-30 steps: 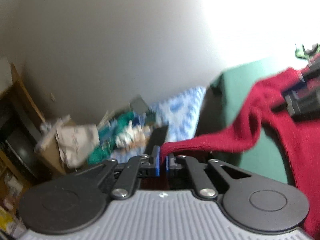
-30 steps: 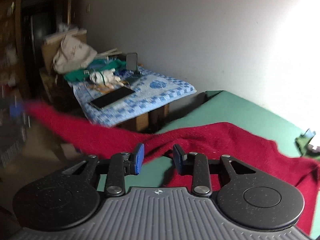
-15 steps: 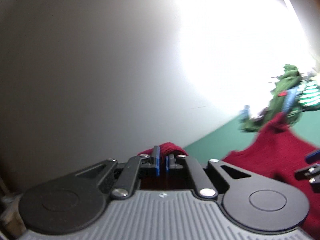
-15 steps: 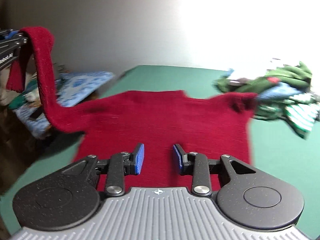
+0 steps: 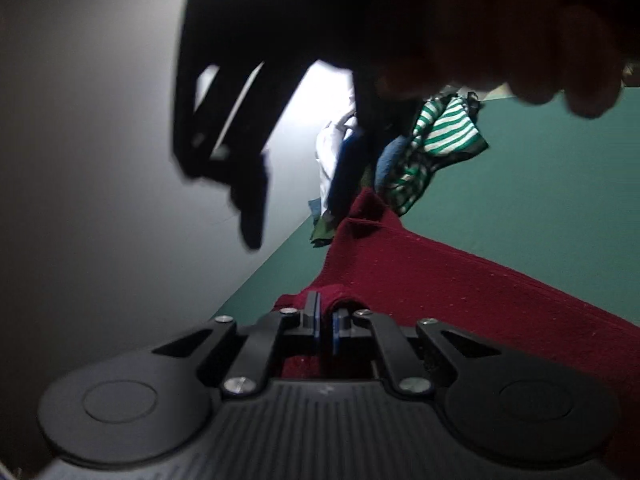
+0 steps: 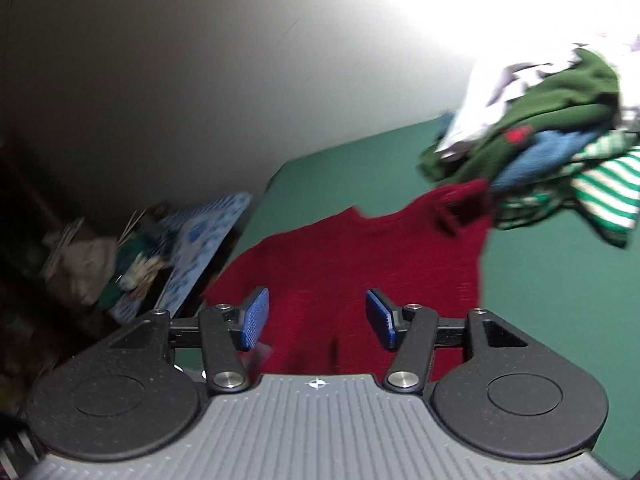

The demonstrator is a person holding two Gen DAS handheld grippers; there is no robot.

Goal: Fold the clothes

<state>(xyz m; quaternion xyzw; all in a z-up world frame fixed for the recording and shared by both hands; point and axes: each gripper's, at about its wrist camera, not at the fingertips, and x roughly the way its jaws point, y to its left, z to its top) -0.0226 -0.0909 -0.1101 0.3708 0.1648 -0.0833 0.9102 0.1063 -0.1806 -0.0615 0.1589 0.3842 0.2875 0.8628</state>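
Left gripper [image 5: 325, 322] clamped nearly closed on a fold of the red sweater [image 5: 460, 288], a small hump of the knit bunched up between the blue pads. Right gripper [image 6: 316, 318] hanging above the red sweater [image 6: 360, 264] with jaws opening, wide apart, blue pads [image 6: 253, 318] bare and nothing pinched between them; only the flat knit seen below through the gap. Sweater spread on the green table [image 6: 560, 280], its neckline toward the far edge by the wall, one shoulder running up against the pile of clothes [image 6: 552, 152] near the far right corner. In that pile: a dark green garment, something blue, a green-and-white striped piece [image 5: 444, 136] and white cloth, all crumpled together. From the left wrist view, a dark silhouette of the other gripper [image 5: 248, 128] and the hand [image 5: 500, 40] holding it across the top, blurred and backlit, finger detail hard to make out. Beyond the table's left edge, a lower surface with a blue patterned cloth [image 6: 200, 240] and cluttered bags, out of focus. Pale wall behind, brightly lit toward the upper right.
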